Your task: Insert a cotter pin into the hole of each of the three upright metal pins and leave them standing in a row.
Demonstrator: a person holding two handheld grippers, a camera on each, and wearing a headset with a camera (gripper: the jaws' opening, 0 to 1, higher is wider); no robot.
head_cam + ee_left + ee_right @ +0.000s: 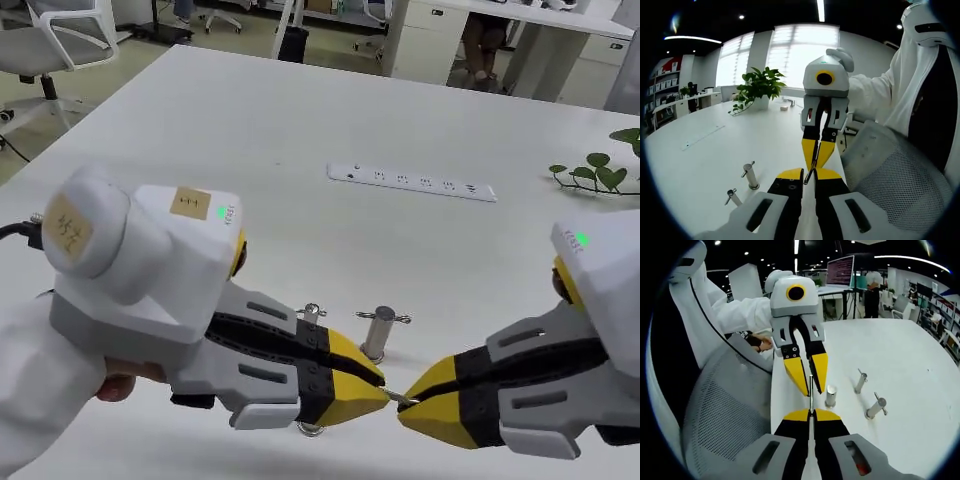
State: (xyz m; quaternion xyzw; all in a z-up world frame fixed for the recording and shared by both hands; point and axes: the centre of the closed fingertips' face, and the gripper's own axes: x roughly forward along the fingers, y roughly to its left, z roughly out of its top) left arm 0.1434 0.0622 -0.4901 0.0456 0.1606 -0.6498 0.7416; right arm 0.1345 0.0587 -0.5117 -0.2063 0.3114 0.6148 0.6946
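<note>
A thin cotter pin point(402, 398) spans the gap between my two grippers, low over the white table's point(250, 130) front edge. My right gripper point(811, 414) is shut on one end of it point(810, 392). My left gripper point(809, 176) faces it tip to tip, jaws closed around the other end point(810, 171). Just behind the tips stands an upright metal pin point(378, 333) with a cotter pin through its top. A second point(312, 312) shows behind the left gripper point(385, 390). A third point(831, 396), with a bare top, stands nearest the jaws in the right gripper view.
A white power strip point(411, 183) lies at the table's middle. Plant leaves point(600, 172) reach in at the right edge. An office chair point(60, 30) stands off the far left corner. A mesh chair back point(890, 170) is close behind the table's near edge.
</note>
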